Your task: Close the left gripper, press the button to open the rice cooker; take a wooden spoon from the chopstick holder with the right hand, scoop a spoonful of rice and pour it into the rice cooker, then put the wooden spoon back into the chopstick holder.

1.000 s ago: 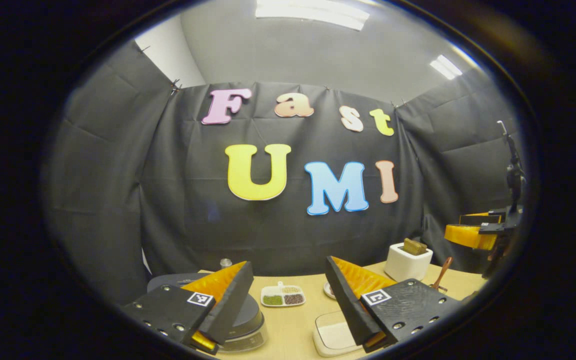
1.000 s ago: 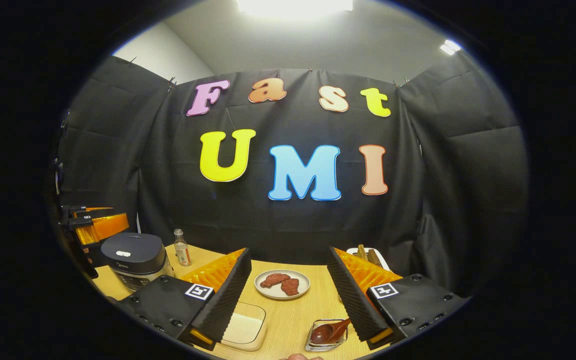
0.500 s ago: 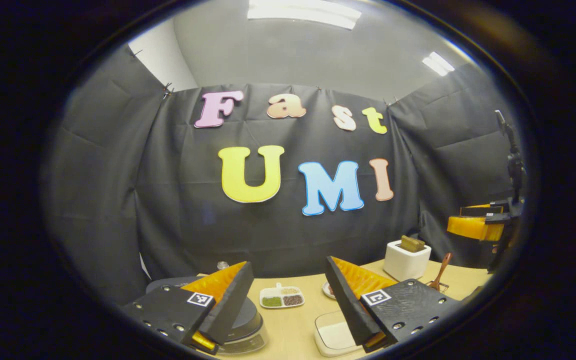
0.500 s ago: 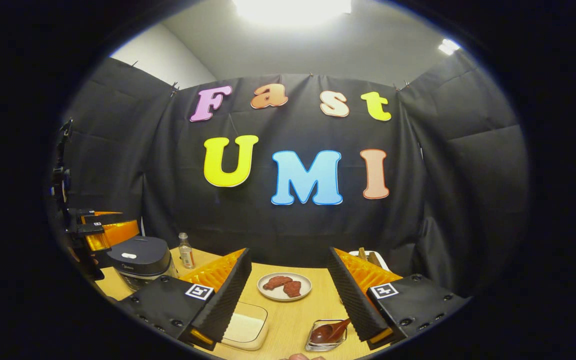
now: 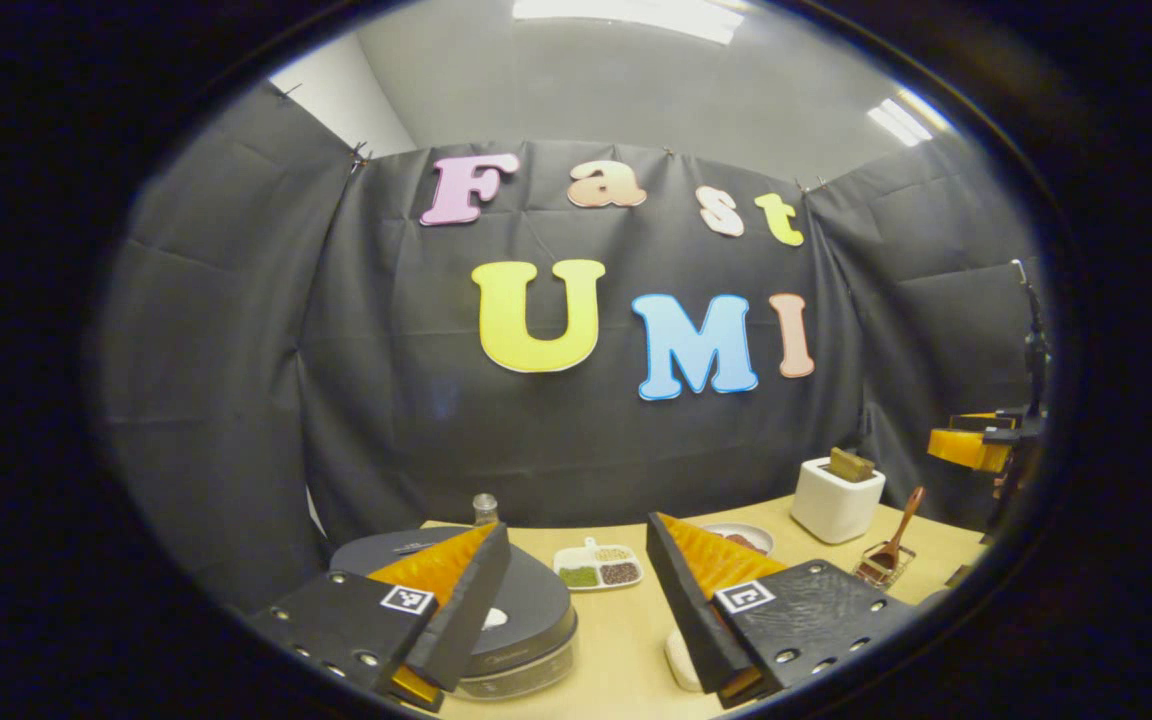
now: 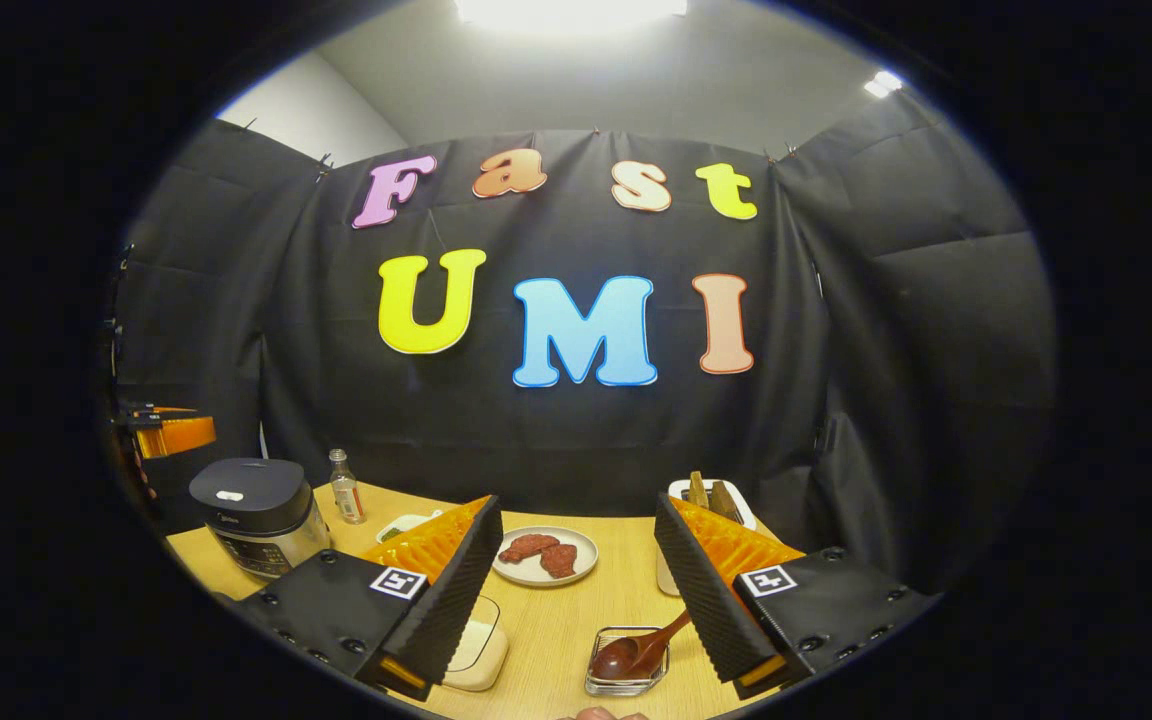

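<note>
Spoon point(image 6: 636, 652) in glass dish point(image 6: 626, 662); meat point(image 6: 539, 552) on plate point(image 6: 576, 572).

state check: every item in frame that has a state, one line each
rice cooker: lid shut
left gripper: open, holds nothing
right gripper: open, holds nothing
wooden spoon: bowl resting in small wire basket, handle leaning out
chopstick holder: upright on table
bottle: upright, capped

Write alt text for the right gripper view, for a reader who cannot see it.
The open right gripper hovers over a wooden table, above a plate of meat and a wooden spoon resting in a small wire tray. At far left stand a closed rice cooker and a small bottle.
</note>
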The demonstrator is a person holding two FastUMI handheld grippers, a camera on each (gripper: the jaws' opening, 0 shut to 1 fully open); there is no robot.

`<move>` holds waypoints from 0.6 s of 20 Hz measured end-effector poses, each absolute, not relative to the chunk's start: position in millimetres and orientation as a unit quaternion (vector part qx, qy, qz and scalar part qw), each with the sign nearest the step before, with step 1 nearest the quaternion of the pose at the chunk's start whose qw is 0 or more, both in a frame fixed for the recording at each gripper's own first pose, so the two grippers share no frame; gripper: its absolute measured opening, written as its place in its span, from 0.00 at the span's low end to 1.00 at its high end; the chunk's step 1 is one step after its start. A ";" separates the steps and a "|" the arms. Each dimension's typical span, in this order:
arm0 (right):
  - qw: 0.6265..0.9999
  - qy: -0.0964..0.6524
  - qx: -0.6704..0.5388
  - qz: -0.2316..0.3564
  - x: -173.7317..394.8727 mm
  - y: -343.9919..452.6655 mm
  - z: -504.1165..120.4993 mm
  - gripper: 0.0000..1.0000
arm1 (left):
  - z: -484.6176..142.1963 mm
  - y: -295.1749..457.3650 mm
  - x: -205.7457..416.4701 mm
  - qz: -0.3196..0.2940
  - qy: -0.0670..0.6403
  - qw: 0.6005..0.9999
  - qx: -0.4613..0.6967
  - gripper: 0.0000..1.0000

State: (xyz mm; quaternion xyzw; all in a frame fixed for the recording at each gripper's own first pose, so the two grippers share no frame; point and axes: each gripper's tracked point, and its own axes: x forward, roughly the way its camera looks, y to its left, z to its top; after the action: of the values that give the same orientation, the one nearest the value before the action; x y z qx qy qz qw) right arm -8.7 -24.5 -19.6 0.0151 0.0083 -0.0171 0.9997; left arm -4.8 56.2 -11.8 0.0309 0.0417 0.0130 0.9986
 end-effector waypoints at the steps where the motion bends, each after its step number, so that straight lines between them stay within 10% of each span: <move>1: 1.000 0.004 0.019 -0.015 -8.9 -25.9 -18.4 0.93 | -12.1 60.1 -5.5 0.017 0.042 0.998 0.035 0.73; 4: 1.000 0.002 0.027 -0.013 -8.3 -28.4 -23.0 0.98 | -21.4 70.8 -4.6 0.024 0.064 0.997 0.046 0.61; 7: 1.000 0.014 0.014 -0.015 -5.2 -28.3 -29.2 0.98 | -32.3 79.0 -1.3 0.028 0.096 0.994 0.047 0.05; 12: 1.000 0.020 0.009 -0.009 -2.3 -32.8 -35.5 0.98 | -54.1 87.9 7.2 0.003 0.156 0.986 0.050 0.01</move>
State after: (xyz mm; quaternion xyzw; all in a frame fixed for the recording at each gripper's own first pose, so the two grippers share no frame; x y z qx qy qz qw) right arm -2.3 -32.8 -35.5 0.0092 0.0203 -0.0087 0.9997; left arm 7.2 87.9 -54.1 0.0499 0.1561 0.0030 0.9865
